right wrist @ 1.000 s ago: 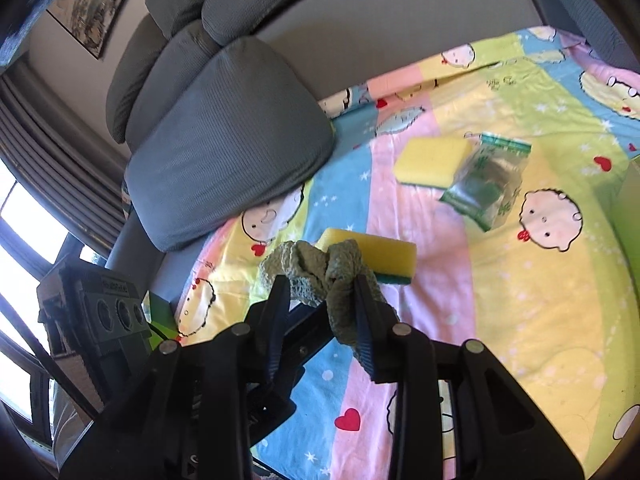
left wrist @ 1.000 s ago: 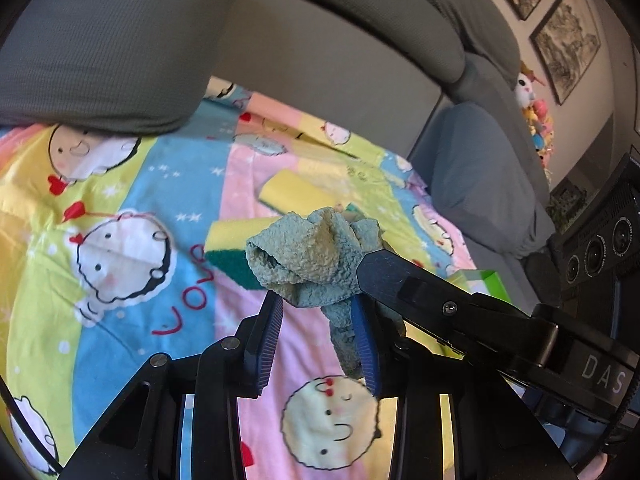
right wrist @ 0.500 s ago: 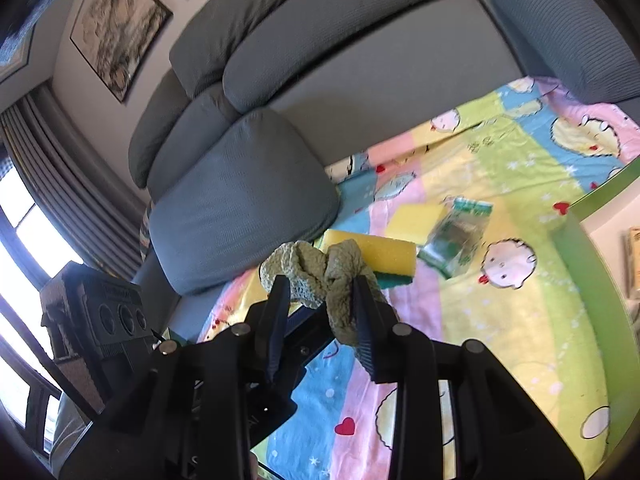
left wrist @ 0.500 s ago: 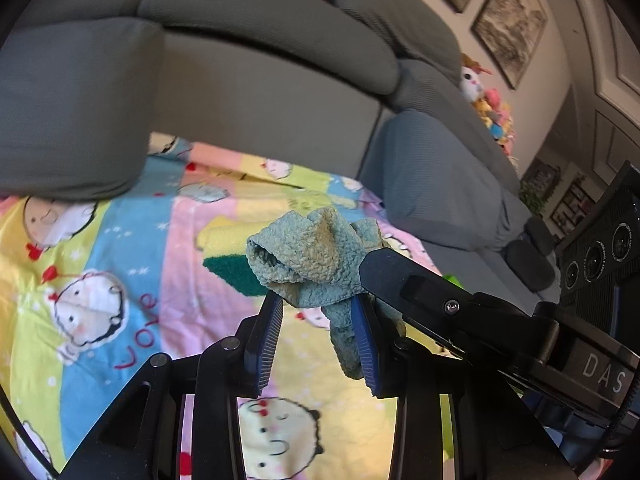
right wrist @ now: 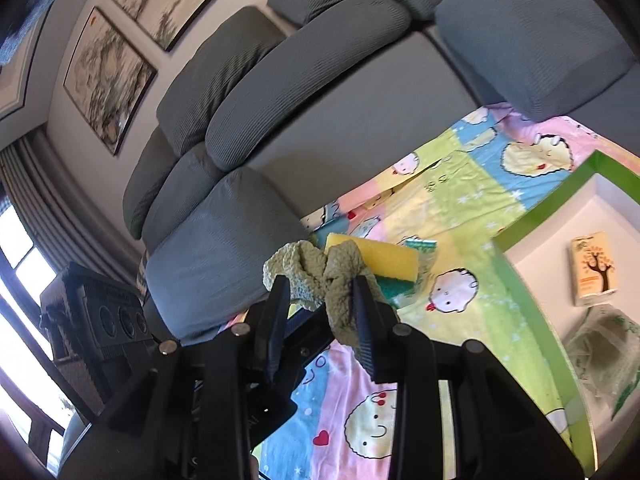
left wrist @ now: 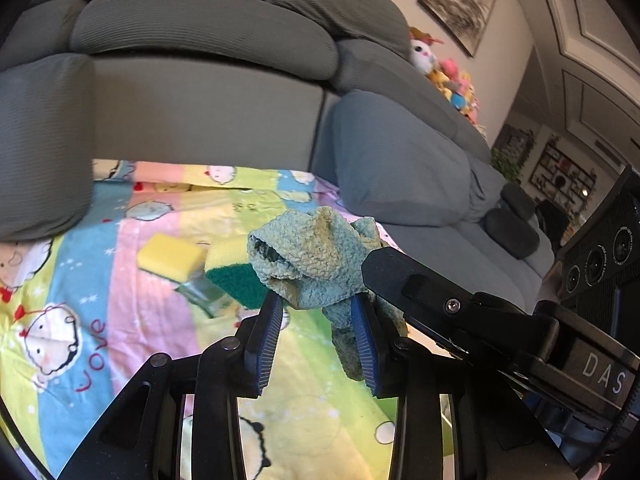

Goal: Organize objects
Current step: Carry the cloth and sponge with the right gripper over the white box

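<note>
A crumpled green terry cloth (left wrist: 312, 256) hangs in the air above the cartoon-print sheet (left wrist: 132, 320). My left gripper (left wrist: 316, 304) is shut on its lower folds. My right gripper (right wrist: 318, 284) is shut on the same cloth (right wrist: 308, 276) from the other side; one of its fingers (left wrist: 420, 288) reaches in from the right of the left wrist view. On the sheet behind lie a yellow sponge (left wrist: 170, 256), a yellow sponge with a green scouring side (right wrist: 384, 258) and a clear packet (left wrist: 200, 292).
A green-rimmed white box (right wrist: 560, 192) stands at the right on the sheet, holding a tissue pack (right wrist: 592, 272) and a plastic bag (right wrist: 600, 352). Grey sofa cushions (left wrist: 200, 32) rise behind and at both sides. Plush toys (left wrist: 448, 76) sit on the far sofa end.
Both grippers have risen and swung sideways together, still holding the cloth. The sponges have dropped further below, and the green-rimmed box has come into the right wrist view.
</note>
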Action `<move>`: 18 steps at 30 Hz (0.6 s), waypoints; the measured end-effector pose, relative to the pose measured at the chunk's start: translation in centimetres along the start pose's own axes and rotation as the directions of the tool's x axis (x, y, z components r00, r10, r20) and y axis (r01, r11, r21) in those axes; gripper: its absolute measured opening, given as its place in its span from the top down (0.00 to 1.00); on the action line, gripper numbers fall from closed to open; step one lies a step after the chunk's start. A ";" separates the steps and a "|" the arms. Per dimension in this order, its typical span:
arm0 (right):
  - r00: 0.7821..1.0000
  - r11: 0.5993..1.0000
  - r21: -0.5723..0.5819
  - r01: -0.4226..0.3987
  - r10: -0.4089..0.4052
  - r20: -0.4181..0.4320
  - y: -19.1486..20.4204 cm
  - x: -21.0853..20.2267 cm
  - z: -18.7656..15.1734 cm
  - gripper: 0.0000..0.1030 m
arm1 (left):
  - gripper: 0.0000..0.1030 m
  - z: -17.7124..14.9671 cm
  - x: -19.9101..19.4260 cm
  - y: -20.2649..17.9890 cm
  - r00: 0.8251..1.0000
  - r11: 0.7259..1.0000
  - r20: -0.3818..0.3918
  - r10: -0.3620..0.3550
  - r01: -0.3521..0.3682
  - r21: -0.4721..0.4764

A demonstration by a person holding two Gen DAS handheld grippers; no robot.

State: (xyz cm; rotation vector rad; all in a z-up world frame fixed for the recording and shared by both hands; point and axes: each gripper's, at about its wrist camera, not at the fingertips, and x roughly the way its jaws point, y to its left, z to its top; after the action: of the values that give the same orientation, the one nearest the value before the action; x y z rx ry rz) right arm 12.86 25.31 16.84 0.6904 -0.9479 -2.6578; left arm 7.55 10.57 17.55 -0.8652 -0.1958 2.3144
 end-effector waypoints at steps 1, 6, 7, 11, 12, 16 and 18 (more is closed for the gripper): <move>1.000 1.000 0.012 0.008 -0.008 0.015 -0.4 -0.5 0.1 0.69 | 0.65 0.1 0.3 -0.5 1.000 1.000 -0.006 -0.008 0.008 0.012; 0.997 0.998 0.053 0.038 -0.042 0.069 -2.0 -2.3 0.4 0.69 | 0.65 0.3 1.6 -2.7 0.999 0.997 -0.034 -0.040 0.042 0.061; 0.995 0.997 0.067 0.044 -0.050 0.082 -2.4 -2.8 0.4 0.69 | 0.65 0.3 1.9 -3.2 0.998 0.996 -0.039 -0.044 0.046 0.070; 0.991 0.993 0.107 0.059 -0.071 0.117 -3.7 -4.0 0.6 0.69 | 0.65 0.4 3.0 -4.8 0.996 0.992 -0.060 -0.061 0.067 0.107; 0.989 0.991 0.121 0.063 -0.078 0.128 -4.1 -4.4 0.6 0.69 | 0.65 0.3 3.2 -5.2 0.996 0.991 -0.065 -0.066 0.073 0.114; 0.982 0.984 0.159 0.085 -0.110 0.153 -5.2 -5.5 0.5 0.69 | 0.65 0.1 4.5 -6.5 0.991 0.985 -0.096 -0.090 0.103 0.137; 0.978 0.978 0.181 0.106 -0.135 0.159 -5.9 -6.0 0.5 0.69 | 0.65 0.0 5.1 -7.0 0.989 0.983 -0.112 -0.098 0.114 0.141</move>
State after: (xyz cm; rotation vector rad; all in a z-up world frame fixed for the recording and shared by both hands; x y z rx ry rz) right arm 17.40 32.28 15.48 0.5798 -1.2295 -2.8016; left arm 8.30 19.20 17.20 -0.8767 -0.0250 2.1489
